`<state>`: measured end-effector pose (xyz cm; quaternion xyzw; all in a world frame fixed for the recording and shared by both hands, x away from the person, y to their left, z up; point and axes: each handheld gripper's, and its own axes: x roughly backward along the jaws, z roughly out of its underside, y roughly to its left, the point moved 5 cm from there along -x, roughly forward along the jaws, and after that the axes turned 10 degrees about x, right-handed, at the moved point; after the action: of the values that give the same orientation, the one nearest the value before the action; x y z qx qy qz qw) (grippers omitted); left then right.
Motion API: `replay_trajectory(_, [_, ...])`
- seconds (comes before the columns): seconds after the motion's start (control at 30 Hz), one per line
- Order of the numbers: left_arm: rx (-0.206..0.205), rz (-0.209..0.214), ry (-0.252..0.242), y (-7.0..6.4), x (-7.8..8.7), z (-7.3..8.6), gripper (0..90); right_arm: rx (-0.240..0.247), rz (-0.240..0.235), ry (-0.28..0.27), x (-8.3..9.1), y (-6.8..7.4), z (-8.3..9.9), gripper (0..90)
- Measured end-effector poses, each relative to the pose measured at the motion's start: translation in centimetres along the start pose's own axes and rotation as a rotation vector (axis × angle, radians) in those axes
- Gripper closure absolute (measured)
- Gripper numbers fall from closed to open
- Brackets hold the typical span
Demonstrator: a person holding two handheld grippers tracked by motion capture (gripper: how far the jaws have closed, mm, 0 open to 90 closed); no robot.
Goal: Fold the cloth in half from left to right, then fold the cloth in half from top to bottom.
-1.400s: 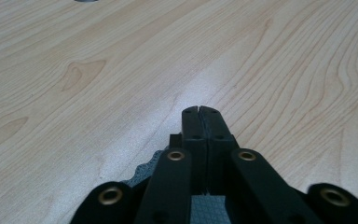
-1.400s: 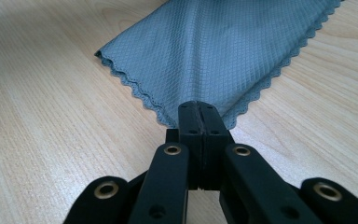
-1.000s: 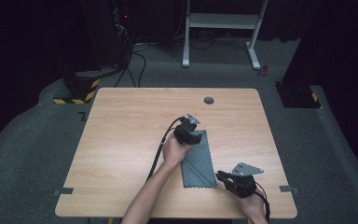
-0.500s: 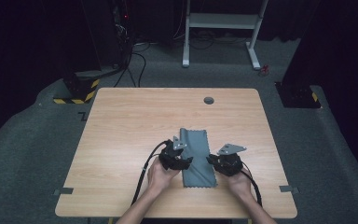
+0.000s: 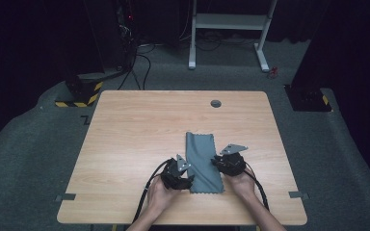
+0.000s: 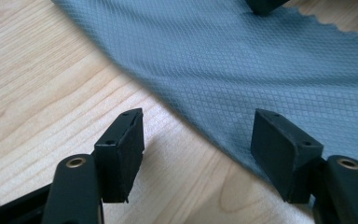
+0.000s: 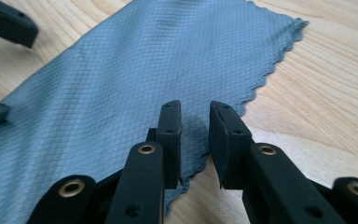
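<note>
Grey cloth with a tiny diamond weave and zigzag edges [image 5: 201, 161] lies flat as a long folded strip on the light wooden table [image 5: 125, 139], and it is the thing to work on. It sits toward the near side of the table, a little right of the middle. The left gripper [image 5: 185, 179] is just beside the cloth's left long edge, near its near end. In the left gripper view its two black jaws stand wide apart, one over bare wood and one over the edge of the cloth [image 6: 242, 60], and nothing is between them. The right gripper [image 5: 219, 162] is just beside the cloth's right long edge. In the right gripper view its jaws are close together with a thin gap, right at the wavy edge of the cloth [image 7: 121, 84], but I cannot tell if they pinch it. The step looks like taking hold of the cloth on both sides. To do it well, each gripper should slide one jaw under the edge, low to the wood, then squeeze. Both should grab all the layers, not just the top one. Both should lift together so the cloth stays straight and does not bunch up.
</note>
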<state>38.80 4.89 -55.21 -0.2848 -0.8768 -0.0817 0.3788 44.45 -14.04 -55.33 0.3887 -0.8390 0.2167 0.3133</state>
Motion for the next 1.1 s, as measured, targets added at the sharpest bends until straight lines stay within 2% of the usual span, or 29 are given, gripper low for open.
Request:
replay_trajectory(0.17, [-0.016,-0.018,-0.037,0.0,0.6,0.8,37.9,0.011,0.015,0.005,0.0,-0.6,0.2,73.1])
replay_trajectory(0.27, [-0.011,-0.018,-0.024,0.2,0.9,1.0,38.1,0.009,0.01,0.011,0.0,-0.7,0.2,72.8])
replay_trajectory(0.43, [0.01,-0.002,-0.014,0.3,1.4,1.6,38.3,0.008,0.018,0.015,0.0,-1.0,0.1,72.6])
replay_trajectory(0.53, [-0.009,0.013,-0.028,0.1,1.8,2.1,38.3,0.008,0.027,0.017,0.0,-1.1,0.1,72.4])
replay_trajectory(0.6, [-0.017,0.037,-0.05,-0.3,2.1,2.1,37.7,0.009,0.032,0.02,0.2,-1.0,0.1,72.0])
replay_trajectory(0.67, [-0.018,0.058,-0.071,-0.8,2.3,1.8,37.0,0.001,0.019,0.0,0.6,-0.6,0.0,72.0])
replay_trajectory(0.73, [-0.023,0.074,-0.073,-1.3,2.2,1.4,36.5,0.022,0.003,-0.022,1.3,0.2,-0.2,72.0])
replay_trajectory(0.83, [-0.055,0.058,-0.064,-1.8,1.7,1.4,36.4,0.045,-0.031,-0.038,2.5,1.6,-0.1,71.7])
replay_trajectory(0.93, [-0.06,0.048,-0.048,-1.9,1.3,1.9,36.3,0.078,-0.054,-0.059,3.5,2.8,0.5,70.7])
replay_trajectory(1.03, [-0.072,0.04,-0.058,-1.7,1.7,2.3,36.4,0.082,-0.077,-0.063,4.1,3.5,1.5,68.4])
replay_trajectory(1.1, [-0.076,0.043,-0.06,-1.7,2.0,2.7,36.5,0.096,-0.076,-0.054,4.4,3.9,2.1,68.1])
